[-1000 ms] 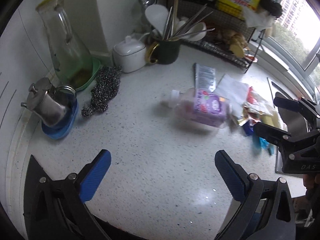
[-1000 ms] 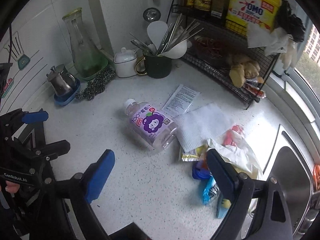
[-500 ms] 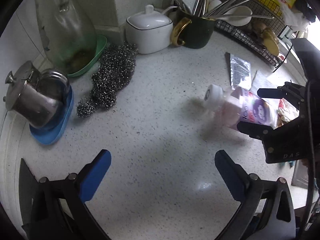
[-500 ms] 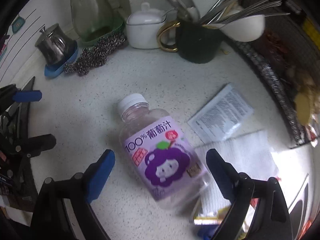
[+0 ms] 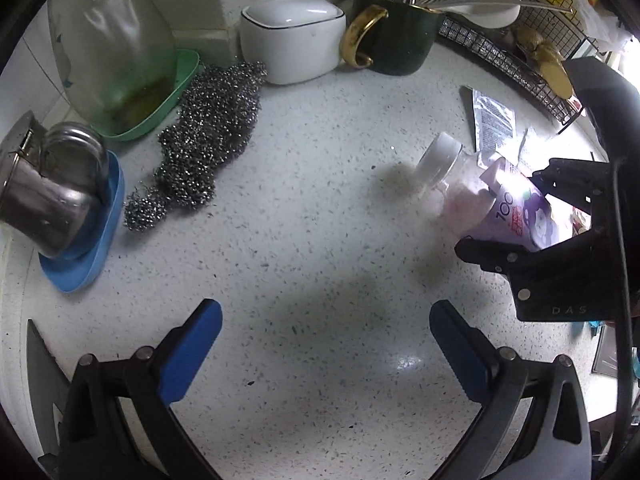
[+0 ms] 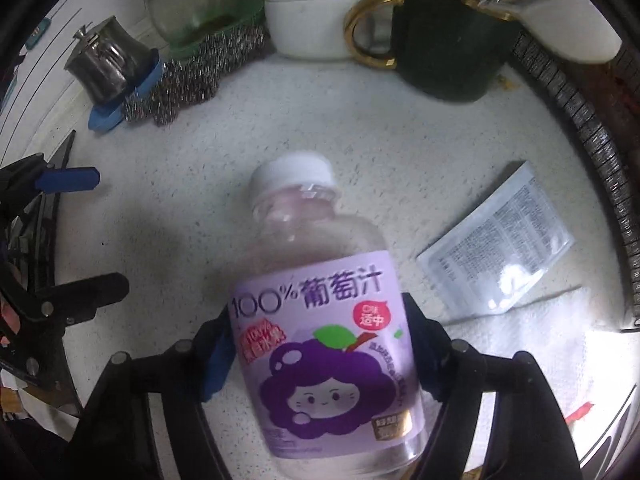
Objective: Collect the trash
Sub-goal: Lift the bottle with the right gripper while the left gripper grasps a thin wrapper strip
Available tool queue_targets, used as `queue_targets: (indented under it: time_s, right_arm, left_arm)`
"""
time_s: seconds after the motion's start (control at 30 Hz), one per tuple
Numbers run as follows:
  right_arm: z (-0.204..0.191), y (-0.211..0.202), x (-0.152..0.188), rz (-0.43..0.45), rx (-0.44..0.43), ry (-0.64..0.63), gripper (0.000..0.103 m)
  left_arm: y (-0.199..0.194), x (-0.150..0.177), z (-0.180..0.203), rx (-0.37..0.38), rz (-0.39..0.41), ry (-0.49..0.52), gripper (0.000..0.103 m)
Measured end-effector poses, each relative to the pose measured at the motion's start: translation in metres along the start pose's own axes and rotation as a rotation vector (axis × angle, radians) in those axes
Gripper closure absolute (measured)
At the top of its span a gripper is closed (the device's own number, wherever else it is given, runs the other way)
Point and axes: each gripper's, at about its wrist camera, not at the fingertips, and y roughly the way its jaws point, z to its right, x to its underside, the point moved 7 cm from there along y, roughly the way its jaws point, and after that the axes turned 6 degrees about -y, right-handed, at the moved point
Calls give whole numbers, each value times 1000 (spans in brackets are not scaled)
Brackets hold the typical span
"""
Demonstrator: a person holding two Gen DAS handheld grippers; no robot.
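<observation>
The right gripper (image 6: 320, 354) has just been closing and now clamps the grape juice bottle (image 6: 320, 320) across its purple label, the first trash pickup under way on the speckled counter (image 5: 312, 208). A second ago it hung wide above the litter. Next, likely a lift clear. The left gripper (image 5: 326, 344) waits wide and empty; beyond lies a foil sachet (image 6: 496, 256).

dim fisheye views, edges bent and dark; daylight glares from the right; soft blur on the bottle (image 6: 320, 344).
</observation>
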Motion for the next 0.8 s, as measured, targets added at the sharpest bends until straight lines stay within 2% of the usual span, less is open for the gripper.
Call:
queue_targets:
  time_s: [0.17,0.3,0.57,0.8]
  right_arm:
    - [-8,-30,9,72,19,56,35]
    - [-8,-70,27,135,48,152,35]
    - [3,-152,119,229,126,437,35]
    - [14,-183,196,265,187,684,35]
  left_arm:
    - [-16,5,8,7,28,14,0]
    - [-36,10,29,14,59,81,0]
    - [-65,24,97,121,69,212,0]
    - [-76,34,163,201,61,298,0]
